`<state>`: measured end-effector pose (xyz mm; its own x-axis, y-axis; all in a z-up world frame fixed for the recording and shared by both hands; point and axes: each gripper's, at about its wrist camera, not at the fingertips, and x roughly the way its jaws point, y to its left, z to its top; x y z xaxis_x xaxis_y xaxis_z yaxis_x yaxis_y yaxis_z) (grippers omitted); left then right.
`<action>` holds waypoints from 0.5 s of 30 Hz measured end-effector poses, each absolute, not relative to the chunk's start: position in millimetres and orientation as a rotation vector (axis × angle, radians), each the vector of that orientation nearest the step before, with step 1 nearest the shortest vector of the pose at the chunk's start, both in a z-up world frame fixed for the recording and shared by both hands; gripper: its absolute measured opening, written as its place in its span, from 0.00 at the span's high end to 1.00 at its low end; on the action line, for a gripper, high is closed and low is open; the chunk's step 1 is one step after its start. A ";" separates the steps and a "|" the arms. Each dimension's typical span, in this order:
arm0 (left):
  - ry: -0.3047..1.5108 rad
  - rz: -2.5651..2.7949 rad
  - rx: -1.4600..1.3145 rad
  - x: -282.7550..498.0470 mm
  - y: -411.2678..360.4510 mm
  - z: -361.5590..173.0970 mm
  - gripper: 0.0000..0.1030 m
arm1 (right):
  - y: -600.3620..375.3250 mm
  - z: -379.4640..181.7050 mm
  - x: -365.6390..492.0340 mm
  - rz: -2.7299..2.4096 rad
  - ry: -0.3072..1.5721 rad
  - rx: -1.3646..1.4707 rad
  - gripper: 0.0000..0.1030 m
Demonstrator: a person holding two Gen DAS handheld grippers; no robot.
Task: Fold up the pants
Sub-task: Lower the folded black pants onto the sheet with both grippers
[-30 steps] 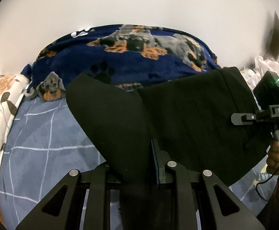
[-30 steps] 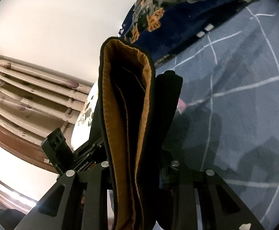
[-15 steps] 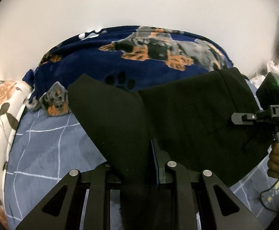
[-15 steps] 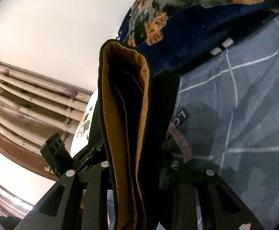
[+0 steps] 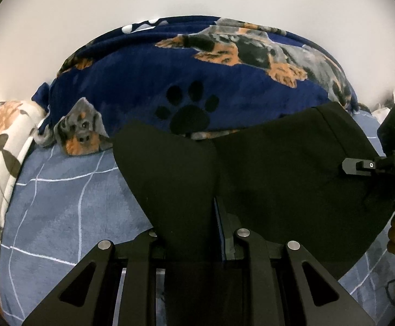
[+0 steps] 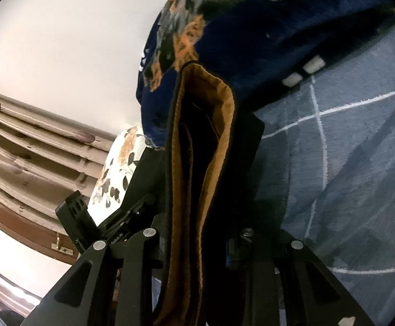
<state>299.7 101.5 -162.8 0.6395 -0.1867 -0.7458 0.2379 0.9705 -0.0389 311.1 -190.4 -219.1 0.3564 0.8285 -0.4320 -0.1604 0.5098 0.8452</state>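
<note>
Both the left gripper (image 5: 197, 217) and right gripper (image 6: 200, 244) are clamping the black pants (image 5: 278, 174) aloft, so they should be lowering level onto the bed (image 5: 61, 203).

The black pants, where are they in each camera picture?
Left wrist: the black pants fill the lower middle and right, above the checked blue sheet.
Right wrist: they stand in the middle, orange lining showing.
Shared landmark: the navy dog blanket.
</note>
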 end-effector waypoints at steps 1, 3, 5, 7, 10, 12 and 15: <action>0.840 -0.240 0.067 299.5 101.6 -164.2 0.80 | -190.5 -220.4 311.5 0.732 1.006 0.804 0.76; 0.838 -0.238 0.065 299.2 102.5 -166.1 0.80 | -190.2 -223.0 311.9 0.716 1.009 0.795 0.76; 0.838 -0.235 0.058 299.3 104.0 -168.3 0.80 | -190.2 -222.6 308.1 0.705 1.010 0.785 0.76; 0.840 -0.231 0.051 299.8 105.3 -171.3 0.80 | -187.0 -223.0 307.7 0.688 1.011 0.762 0.76; 0.834 -0.222 0.056 298.9 105.7 -174.5 0.79 | -184.3 -224.2 309.1 0.664 1.013 0.735 0.76; 0.830 -0.215 0.061 298.6 105.2 -176.8 0.78 | -187.4 -228.4 306.7 0.648 1.015 0.714 0.76; 0.826 -0.205 0.058 298.2 106.0 -180.5 0.77 | -187.9 -229.0 307.3 0.633 1.015 0.702 0.76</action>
<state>298.2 106.0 -180.5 0.6589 -0.1588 -0.7353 0.2039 0.9786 -0.0286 307.3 -187.9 -229.0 0.3918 0.7514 -0.5310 -0.1462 0.6206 0.7704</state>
